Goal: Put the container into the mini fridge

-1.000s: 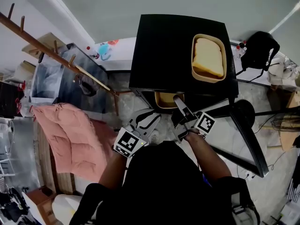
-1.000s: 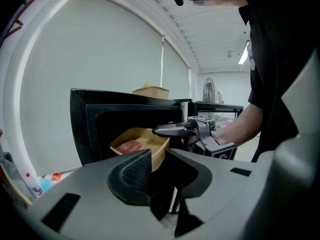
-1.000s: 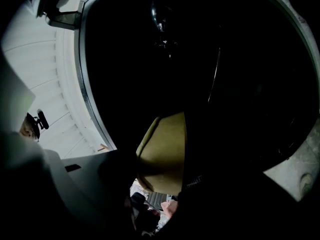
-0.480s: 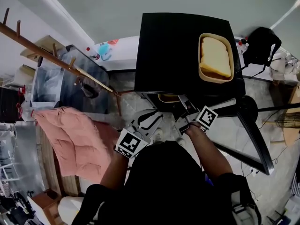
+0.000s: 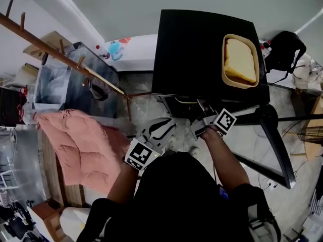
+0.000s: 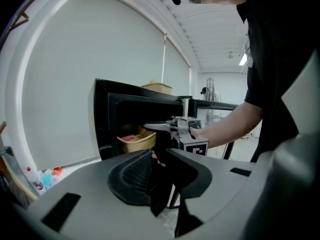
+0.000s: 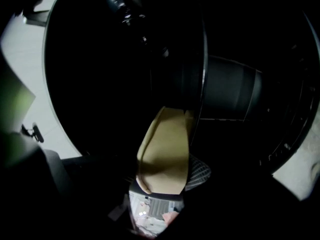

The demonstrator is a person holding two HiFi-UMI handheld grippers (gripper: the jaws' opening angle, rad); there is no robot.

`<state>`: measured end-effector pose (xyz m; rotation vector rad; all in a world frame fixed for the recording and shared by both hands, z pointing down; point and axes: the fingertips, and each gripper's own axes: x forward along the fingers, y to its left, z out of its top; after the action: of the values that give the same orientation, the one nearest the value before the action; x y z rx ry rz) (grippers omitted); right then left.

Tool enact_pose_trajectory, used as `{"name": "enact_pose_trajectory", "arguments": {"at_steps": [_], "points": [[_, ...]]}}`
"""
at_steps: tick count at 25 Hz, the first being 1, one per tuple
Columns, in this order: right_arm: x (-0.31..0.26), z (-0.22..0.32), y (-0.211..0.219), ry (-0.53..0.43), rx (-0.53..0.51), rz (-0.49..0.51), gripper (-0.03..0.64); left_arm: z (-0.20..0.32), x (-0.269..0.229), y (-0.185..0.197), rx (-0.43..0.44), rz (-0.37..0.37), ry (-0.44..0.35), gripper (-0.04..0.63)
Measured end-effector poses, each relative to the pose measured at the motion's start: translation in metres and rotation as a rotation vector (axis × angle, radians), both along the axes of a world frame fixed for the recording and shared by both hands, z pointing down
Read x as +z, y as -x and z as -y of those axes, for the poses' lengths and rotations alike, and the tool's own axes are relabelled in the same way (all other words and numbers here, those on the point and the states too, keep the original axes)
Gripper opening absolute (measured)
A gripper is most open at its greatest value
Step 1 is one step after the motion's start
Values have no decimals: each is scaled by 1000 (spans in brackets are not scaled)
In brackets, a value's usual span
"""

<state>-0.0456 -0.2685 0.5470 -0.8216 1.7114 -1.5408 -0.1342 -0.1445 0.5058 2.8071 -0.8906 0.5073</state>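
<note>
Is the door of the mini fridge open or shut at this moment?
Open. The left gripper view looks straight into the mini fridge, where the right gripper holds the tan container inside.

Nothing in these views can be read as a word, a number or a brand. The only printed signs are black-and-white square block patterns. One is on the white marker cube [image 5: 140, 155] of the left tool [image 5: 162, 129]. The other is on the matching cube [image 5: 224, 121] of the right tool [image 5: 202, 109]. The right tool's pattern also faces the left gripper view [image 6: 196, 147], where it is made of blocks, not letters. The small blue and red bottles [image 5: 115, 48] by the wall are too small for any label to be made out.
</note>
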Motion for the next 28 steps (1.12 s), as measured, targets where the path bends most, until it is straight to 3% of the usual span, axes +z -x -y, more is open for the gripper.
{"name": "enact_pose_trajectory", "arguments": {"at_steps": [3, 10, 12, 17, 21, 23, 25, 28], "points": [[2, -6, 0, -22, -36, -32, 295, -6, 1, 0, 5, 1, 4, 95], [3, -26, -8, -64, -73, -172, 319, -15, 7, -3, 16, -12, 21, 95], [4, -38, -12, -93, -91, -296, 319, -16, 6, -6, 18, -20, 19, 95], [2, -56, -13, -261, -157, -799, 319, -16, 4, -11, 26, -32, 14, 95], [-1, -50, -13, -370, -177, -1121, 318, -16, 2, -10, 20, -40, 10, 95], [2, -45, -13, -366, -201, -1189, 314, -15, 1, -8, 11, -41, 9, 95], [4, -41, -11, -361, -222, -1189, 311, -13, 0, -4, -1, -43, 5, 95], [2, -33, -8, -358, -199, -1186, 237, -12, 1, 3, -18, -42, 3, 95]]}}
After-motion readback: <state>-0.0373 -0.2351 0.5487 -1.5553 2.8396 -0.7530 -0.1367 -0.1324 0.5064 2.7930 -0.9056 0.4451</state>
